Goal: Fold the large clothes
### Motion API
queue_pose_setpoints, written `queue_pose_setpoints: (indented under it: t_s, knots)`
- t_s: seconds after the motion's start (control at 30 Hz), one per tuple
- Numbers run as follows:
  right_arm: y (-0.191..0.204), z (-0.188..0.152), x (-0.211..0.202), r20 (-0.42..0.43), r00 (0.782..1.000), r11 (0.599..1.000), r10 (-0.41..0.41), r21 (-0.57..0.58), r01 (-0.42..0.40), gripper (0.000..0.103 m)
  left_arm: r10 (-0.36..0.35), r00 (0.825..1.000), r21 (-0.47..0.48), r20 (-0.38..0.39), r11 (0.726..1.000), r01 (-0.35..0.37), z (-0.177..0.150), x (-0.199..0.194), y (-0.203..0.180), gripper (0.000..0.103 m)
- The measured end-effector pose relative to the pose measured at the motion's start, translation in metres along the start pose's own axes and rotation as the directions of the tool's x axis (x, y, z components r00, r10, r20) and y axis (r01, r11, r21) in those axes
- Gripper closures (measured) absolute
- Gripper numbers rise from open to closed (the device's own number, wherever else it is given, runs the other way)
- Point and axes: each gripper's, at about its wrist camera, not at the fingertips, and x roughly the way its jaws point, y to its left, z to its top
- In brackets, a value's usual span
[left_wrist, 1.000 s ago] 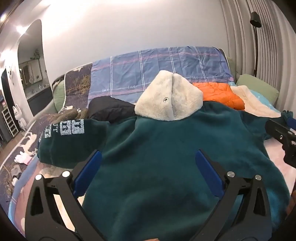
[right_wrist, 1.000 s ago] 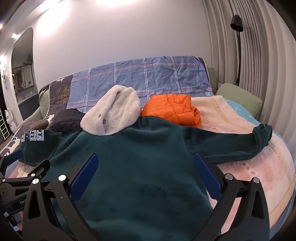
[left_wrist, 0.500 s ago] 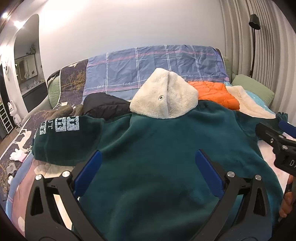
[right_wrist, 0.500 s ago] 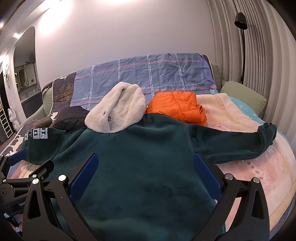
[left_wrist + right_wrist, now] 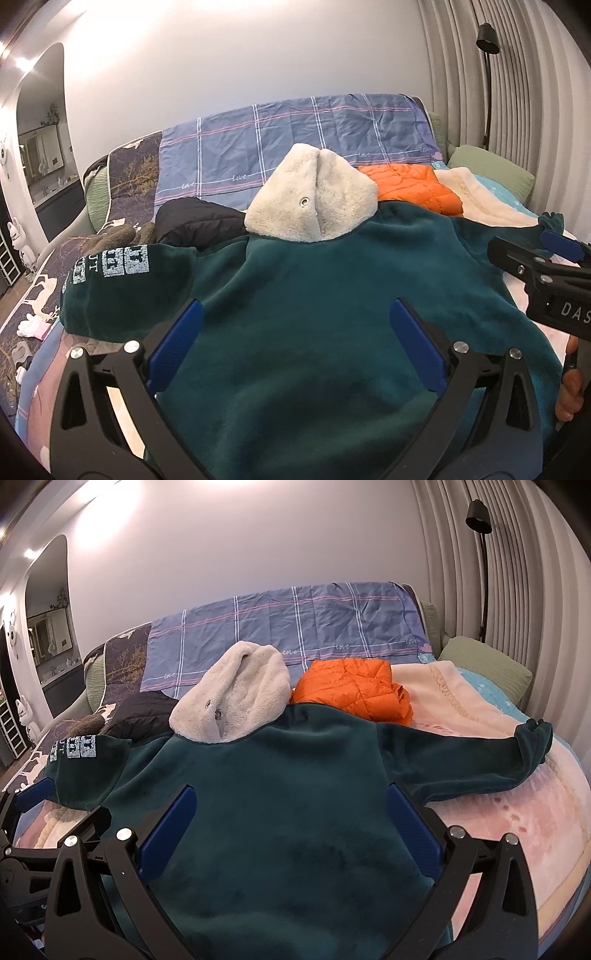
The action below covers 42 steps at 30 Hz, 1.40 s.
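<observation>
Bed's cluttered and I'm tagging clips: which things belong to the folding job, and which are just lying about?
Job:
green hoodie, spread flat
left gripper, open
right gripper, open

Lying about:
orange jacket
black jacket
plaid sheet
green pillow

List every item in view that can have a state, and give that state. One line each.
Green hoodie: spread flat, back up, not yet folded.
Hood: laid flat beyond the collar, fleece lining showing.
Printed sleeve: lies bent.
Plain sleeve: stretched straight out.
Orange jacket: folded, lying by the hood.
Black garment: bunched, partly under the hoodie.
Left claw: open, empty.
Right claw: open, empty.
</observation>
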Motion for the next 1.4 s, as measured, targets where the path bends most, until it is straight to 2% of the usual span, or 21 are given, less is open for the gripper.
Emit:
queue_pose_setpoints:
  t_s: [0.43,1.2,1.4]
  knots:
    - [-0.003,-0.002,0.001,-0.003,1.0,1.0,-0.003,0.012,0.003,0.001,-0.012,1.0,-0.02,-0.01,1.0,0.012,0.001,0.001,0.003,0.002]
    - [-0.007,0.0,0.005,0.004,1.0,1.0,-0.01,0.021,0.01,0.001,-0.012,1.0,0.028,-0.022,1.0,0.013,0.005,0.004,-0.009,0.002]
    - [-0.009,0.001,0.007,0.004,1.0,0.999,-0.016,0.028,0.015,0.001,-0.023,0.999,-0.005,-0.032,1.0,0.023,0.007,0.007,-0.005,0.002]
